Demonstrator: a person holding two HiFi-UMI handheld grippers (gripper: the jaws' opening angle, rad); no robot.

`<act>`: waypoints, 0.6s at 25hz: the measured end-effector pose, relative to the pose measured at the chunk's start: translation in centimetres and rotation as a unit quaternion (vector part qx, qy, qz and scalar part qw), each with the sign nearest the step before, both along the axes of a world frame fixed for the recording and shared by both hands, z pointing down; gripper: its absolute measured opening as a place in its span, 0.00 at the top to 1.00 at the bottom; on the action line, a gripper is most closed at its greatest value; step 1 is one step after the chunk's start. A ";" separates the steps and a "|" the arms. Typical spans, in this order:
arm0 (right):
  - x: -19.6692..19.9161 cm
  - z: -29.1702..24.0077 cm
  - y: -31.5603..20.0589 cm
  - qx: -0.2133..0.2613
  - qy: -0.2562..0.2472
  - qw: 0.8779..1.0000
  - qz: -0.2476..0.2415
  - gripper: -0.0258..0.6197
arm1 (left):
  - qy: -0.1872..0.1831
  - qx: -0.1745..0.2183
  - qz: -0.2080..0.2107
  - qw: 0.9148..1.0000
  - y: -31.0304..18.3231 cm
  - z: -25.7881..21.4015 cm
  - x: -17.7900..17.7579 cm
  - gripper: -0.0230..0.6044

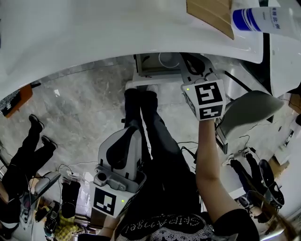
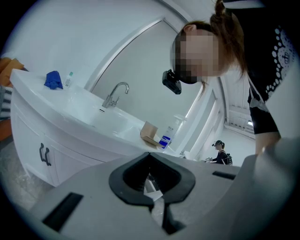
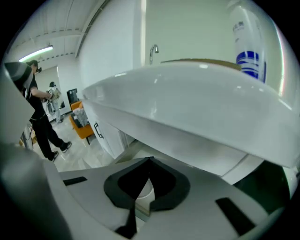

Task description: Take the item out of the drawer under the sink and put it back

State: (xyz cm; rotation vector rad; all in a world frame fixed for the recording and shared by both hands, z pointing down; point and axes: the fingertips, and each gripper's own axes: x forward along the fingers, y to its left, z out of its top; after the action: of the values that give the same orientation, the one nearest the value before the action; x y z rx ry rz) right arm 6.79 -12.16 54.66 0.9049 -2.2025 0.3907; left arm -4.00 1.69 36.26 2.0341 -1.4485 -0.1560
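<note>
Under the white sink counter a drawer stands pulled out. A white round item lies inside it. My right gripper reaches over the drawer's right side, with its marker cube just behind it. Its jaws are shut tip to tip and nothing shows clamped between them. The white round item shows through the gap behind the tips. My left gripper hangs low beside my legs, away from the drawer. It points up at the sink and its jaws are shut on nothing.
A blue-labelled bottle and a cardboard box stand on the counter, and a faucet and blue cloth lie further along. Cabinet doors with dark handles flank the drawer. Bystanders and floor clutter are at left, a grey seat at right.
</note>
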 end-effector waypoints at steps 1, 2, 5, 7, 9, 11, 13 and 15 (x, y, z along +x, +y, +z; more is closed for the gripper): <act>0.2 -0.6 0.0 0.004 -0.010 1.000 0.009 0.93 | -0.003 0.000 0.002 1.000 -0.1 -0.1 0.0 0.96; 0.4 -1.2 0.0 0.007 -0.019 1.000 0.018 0.93 | -0.012 -0.001 0.005 1.000 -0.1 -0.1 -0.1 0.96; 0.8 -3.0 0.7 0.004 -0.048 0.998 0.041 0.93 | -0.044 -0.009 0.022 0.999 0.2 -0.2 -0.2 0.96; 1.0 -4.4 1.2 0.007 -0.064 0.996 0.054 0.93 | -0.054 -0.009 0.033 0.998 0.2 -0.8 -0.1 0.96; 1.3 -6.2 1.3 0.026 -0.073 0.995 0.068 0.93 | -0.061 -0.004 0.041 0.997 0.1 -1.6 -0.2 0.96; 1.6 -8.2 1.2 0.051 -0.076 0.992 0.082 0.93 | -0.068 0.000 0.048 0.997 0.1 -2.3 -0.2 0.96; 1.7 -10.1 1.1 0.072 -0.079 0.990 0.094 0.93 | -0.075 0.004 0.054 0.996 0.1 -3.1 -0.3 0.96; 1.8 -12.0 0.9 0.089 -0.083 0.988 0.100 0.93 | -0.082 0.015 0.065 0.994 0.1 -4.0 -0.2 0.96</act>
State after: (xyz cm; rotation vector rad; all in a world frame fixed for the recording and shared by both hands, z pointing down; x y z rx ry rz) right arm 8.64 -11.23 42.68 1.2362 -2.3327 0.3803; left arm -4.24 1.80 32.24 2.2005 -1.4126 0.0441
